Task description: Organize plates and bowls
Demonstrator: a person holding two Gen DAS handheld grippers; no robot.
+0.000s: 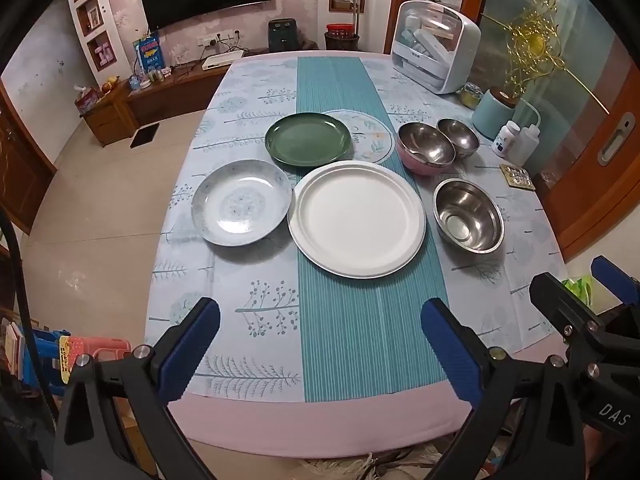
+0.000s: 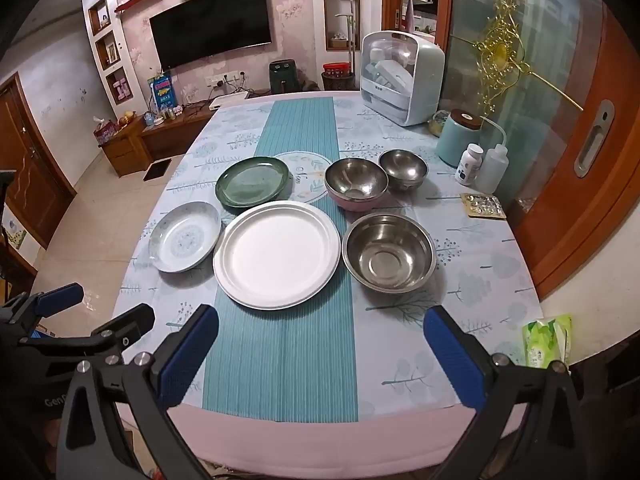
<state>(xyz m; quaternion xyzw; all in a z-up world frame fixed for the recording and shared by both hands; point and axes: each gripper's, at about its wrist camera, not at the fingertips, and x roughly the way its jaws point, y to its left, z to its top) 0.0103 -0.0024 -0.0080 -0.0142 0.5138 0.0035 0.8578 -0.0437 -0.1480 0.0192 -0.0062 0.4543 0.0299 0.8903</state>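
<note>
Left gripper (image 1: 320,344) and right gripper (image 2: 322,354) gape wide, empty, at table edge. Patterned plate (image 1: 241,203): likely fragile, glazed-slick; pinch rim. White plate (image 1: 357,220) mid-runner. Steel bowl (image 1: 469,215) probably light, stiff; grip lip.

- "DAS" in pale capitals shows on the black body of the right tool (image 1: 612,414), at the edge of the left wrist view.
- "Gen" and then a cut-off letter sits on the left tool (image 2: 54,402), low in the right wrist view.
- Cursive lettering curls across the round placemat (image 2: 301,178) on the counter, too loopy to read.
- The blue box (image 2: 163,90) under the TV carries print, too small to read.
</note>
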